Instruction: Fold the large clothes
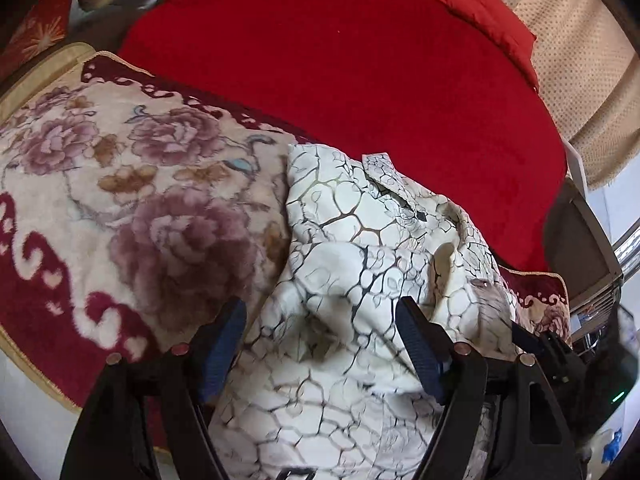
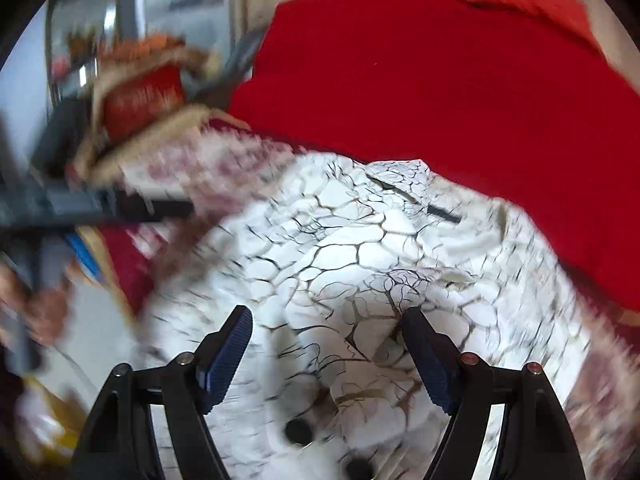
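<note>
A large white garment [image 1: 352, 264] with a dark cracked-line print lies crumpled on a floral blanket [image 1: 120, 200]. Its collar points toward the red cover. My left gripper [image 1: 320, 328] is open, its blue-padded jaws spread just above the garment's near part. The right gripper shows at the right edge of this view [image 1: 540, 344]. In the blurred right wrist view, my right gripper [image 2: 326, 336] is open above the same garment [image 2: 360, 248], with dark buttons [image 2: 298, 432] showing below between the jaws. Neither gripper holds cloth.
A red plush cover [image 1: 360, 80] spreads behind the garment, with a red pillow [image 1: 488, 16] at the back right. The blanket's trimmed edge [image 1: 24, 360] drops off at the near left. Furniture and clutter [image 2: 132, 80] stand to the left in the right wrist view.
</note>
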`<state>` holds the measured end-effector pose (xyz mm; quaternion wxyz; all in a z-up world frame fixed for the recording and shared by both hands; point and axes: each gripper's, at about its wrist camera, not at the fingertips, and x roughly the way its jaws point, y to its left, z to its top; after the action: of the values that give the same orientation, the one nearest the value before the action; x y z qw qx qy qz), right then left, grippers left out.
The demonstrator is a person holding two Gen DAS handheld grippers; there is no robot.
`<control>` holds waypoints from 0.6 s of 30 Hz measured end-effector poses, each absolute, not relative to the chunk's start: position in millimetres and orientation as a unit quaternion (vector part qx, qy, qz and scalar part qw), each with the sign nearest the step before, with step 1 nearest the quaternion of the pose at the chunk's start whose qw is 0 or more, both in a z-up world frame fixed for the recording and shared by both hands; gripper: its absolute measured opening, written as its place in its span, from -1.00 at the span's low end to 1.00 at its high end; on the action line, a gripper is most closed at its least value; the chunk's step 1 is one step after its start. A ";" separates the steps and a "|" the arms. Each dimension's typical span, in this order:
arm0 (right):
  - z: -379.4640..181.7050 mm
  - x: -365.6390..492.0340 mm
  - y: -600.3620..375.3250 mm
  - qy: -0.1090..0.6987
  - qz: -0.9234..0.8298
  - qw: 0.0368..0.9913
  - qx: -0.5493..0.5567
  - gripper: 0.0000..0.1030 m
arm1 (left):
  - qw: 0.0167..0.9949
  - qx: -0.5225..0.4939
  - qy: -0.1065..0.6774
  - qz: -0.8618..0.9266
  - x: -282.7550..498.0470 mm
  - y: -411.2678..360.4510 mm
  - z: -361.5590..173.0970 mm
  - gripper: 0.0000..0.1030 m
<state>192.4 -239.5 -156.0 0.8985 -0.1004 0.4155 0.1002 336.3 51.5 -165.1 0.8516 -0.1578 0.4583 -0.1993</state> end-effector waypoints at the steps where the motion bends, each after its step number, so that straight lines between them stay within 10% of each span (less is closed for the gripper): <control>1: -163.0 195.4 -236.7 0.414 0.083 0.898 -0.126 0.52 | 0.851 -0.154 0.462 -0.197 340.6 45.3 -167.8 0.50; 3: -177.6 202.7 -244.1 0.418 0.043 0.896 -0.143 0.37 | 0.849 -0.148 0.468 -0.194 346.6 39.5 -172.4 0.50; 5: -178.3 205.4 -266.4 0.427 0.022 0.899 -0.099 -0.45 | 0.848 -0.141 0.475 -0.188 354.4 28.4 -180.8 0.50; 8: -160.5 197.0 -318.9 0.407 -0.011 0.913 0.001 -0.53 | 0.845 -0.109 0.494 -0.172 357.9 11.7 -193.6 0.50; 15: -176.6 131.6 -458.0 0.391 -0.011 0.877 0.280 -0.46 | 0.853 -0.046 0.497 -0.150 336.2 -0.2 -201.6 0.50; 18: -196.5 102.6 -480.3 0.401 -0.016 0.845 0.354 0.49 | 0.862 -0.033 0.486 -0.142 325.3 1.9 -192.7 0.50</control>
<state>102.6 -480.3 -196.5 0.8448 0.3542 0.4009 -0.0157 325.3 1.9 -192.7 0.8619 -0.0334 0.4857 -0.1421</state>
